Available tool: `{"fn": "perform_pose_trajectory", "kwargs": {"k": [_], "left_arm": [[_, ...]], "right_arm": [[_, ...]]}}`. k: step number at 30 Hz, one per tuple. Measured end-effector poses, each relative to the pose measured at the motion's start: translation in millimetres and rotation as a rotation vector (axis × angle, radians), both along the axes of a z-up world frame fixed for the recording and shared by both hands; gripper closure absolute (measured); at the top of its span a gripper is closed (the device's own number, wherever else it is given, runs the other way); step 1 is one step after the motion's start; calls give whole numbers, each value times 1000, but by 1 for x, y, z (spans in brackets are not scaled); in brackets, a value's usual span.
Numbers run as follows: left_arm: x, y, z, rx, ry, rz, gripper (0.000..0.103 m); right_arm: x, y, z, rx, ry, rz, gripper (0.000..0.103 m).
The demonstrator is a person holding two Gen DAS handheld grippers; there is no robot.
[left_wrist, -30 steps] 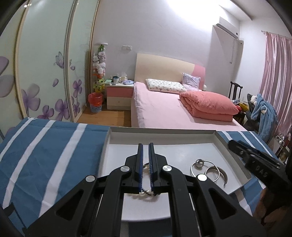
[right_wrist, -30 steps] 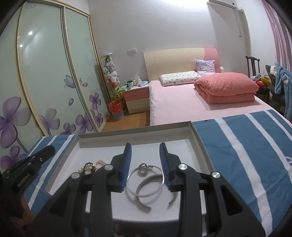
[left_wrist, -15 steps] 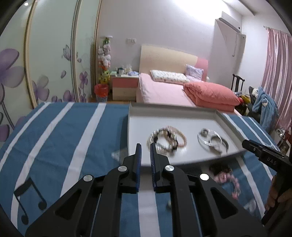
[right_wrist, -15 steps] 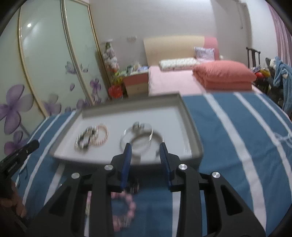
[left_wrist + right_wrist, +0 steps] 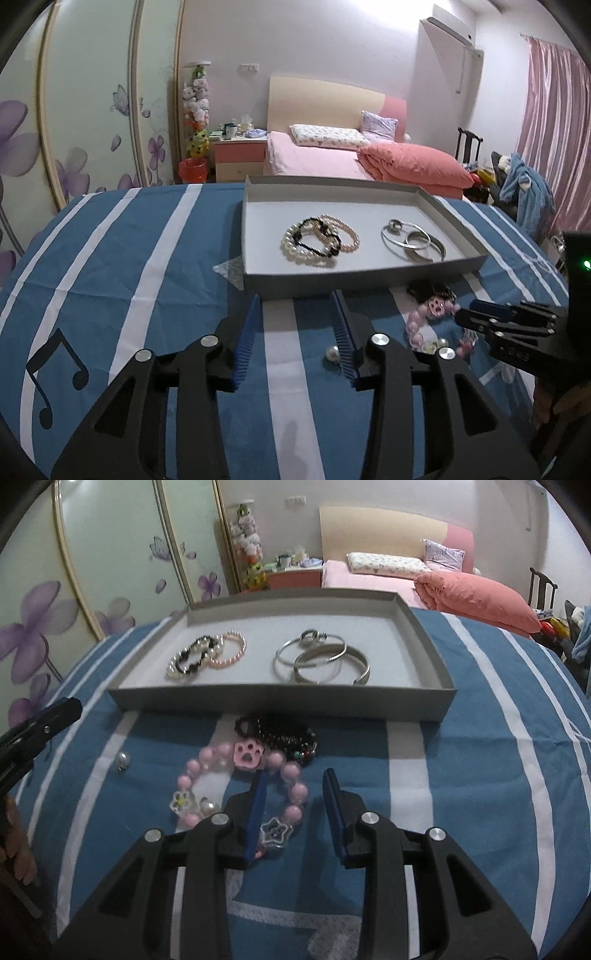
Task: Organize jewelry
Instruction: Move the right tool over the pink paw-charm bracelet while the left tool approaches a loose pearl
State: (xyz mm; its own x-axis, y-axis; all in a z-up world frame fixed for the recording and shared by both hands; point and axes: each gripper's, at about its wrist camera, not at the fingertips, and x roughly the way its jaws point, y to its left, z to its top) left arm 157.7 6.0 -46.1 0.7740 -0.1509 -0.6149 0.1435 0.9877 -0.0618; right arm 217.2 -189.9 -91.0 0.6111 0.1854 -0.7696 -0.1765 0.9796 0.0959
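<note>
A grey tray [image 5: 354, 284] [image 5: 280, 701] on the blue striped cloth holds pearl and black bead bracelets [image 5: 319, 240] [image 5: 205, 653] at its left and silver bangles [image 5: 412, 240] [image 5: 319, 657] at its right. In front of the tray lie a pink bead bracelet with a paw charm [image 5: 247, 771] [image 5: 430, 317], a dark bead bracelet [image 5: 284, 736] and a loose pearl earring [image 5: 331, 353] [image 5: 123, 760]. My left gripper [image 5: 295, 325] is open and empty, the earring beside its right finger. My right gripper [image 5: 295, 805] is open over the pink bracelet's right side.
The blue cloth with white stripes [image 5: 110, 258] covers the table, with a music-note print [image 5: 55, 369] at the near left. A pink bed [image 5: 332, 158], a nightstand [image 5: 240, 155] and a wardrobe with flower decals [image 5: 74, 110] stand behind the table.
Both grippers have pulled back from inside the tray to the cloth in front of it. The left gripper has let go of the bead bracelet and opened wide. The right gripper stays open.
</note>
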Motion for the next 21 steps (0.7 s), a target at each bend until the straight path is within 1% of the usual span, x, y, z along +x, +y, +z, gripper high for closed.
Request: {"fn": "perform_pose_trajectory", "kwargs": {"k": [1, 2, 3, 4, 7, 14, 18, 21], "left_arm": [[-1, -2, -1, 7, 4, -9, 59], [-2, -4, -2, 16, 8, -19, 58], [-2, -7, -4, 24, 14, -29, 57], [-2, -10, -5, 31, 18, -37, 57], [-3, -17, -9, 52, 34, -63, 55], [-5, -33, -22, 106, 76, -115, 55], [-3, -33, -24, 113, 90, -112, 54], [-4, -31, -27, 109, 100, -109, 54]], "right_arm": [[-1, -1, -2, -14, 10, 3, 73], [-2, 2, -3, -44, -1, 4, 77], [-2, 3, -4, -65, -3, 7, 85], [-4, 4, -5, -82, -7, 8, 88], [-7, -6, -4, -72, 2, -8, 88], [-11, -41, -5, -71, 7, -111, 88], [-8, -56, -6, -69, 6, -171, 89], [-8, -60, -6, -66, 2, -175, 89]]}}
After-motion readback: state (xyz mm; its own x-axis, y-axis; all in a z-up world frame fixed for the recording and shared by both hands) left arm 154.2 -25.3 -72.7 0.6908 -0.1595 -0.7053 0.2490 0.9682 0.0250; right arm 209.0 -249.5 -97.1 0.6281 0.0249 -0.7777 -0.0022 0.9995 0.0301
